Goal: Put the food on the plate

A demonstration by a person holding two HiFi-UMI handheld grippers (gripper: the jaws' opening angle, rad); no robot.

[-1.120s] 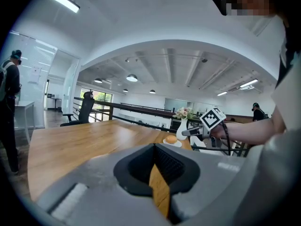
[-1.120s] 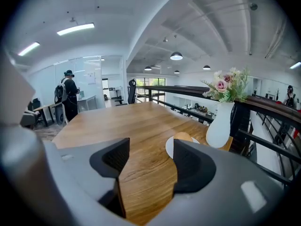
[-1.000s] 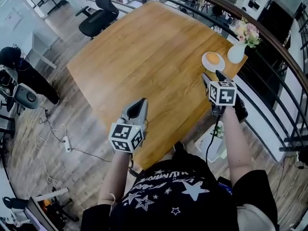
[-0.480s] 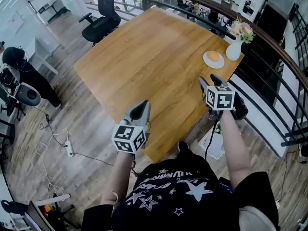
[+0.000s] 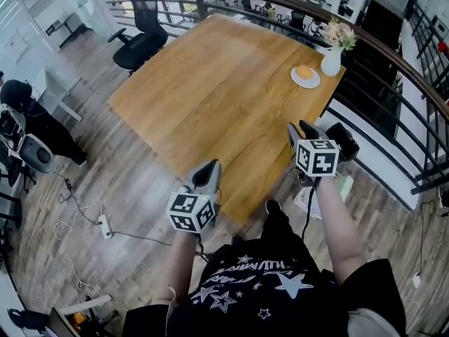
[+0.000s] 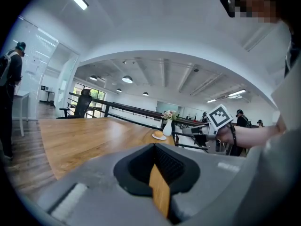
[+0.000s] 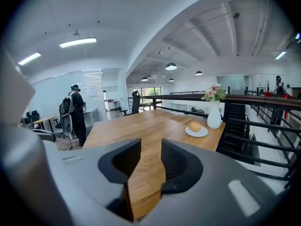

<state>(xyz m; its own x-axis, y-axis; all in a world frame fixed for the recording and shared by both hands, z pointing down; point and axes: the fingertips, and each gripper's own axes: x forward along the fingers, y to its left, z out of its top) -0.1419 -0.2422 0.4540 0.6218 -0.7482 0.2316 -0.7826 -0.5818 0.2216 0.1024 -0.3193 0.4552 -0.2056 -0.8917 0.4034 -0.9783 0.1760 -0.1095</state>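
Head view: food (image 5: 304,71) sits on the plate (image 5: 309,85) at the far right corner of the bench (image 5: 224,83), beside a vase (image 5: 330,62).
Left gripper view: left gripper (image 6: 154,147) jaws together, empty.
Right gripper view: right gripper (image 7: 150,147) jaws apart, just been closing, nothing between them.

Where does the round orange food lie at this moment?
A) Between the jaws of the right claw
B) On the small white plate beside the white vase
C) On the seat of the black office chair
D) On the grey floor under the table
B: the round orange food rests on the small white plate, close to the white vase.
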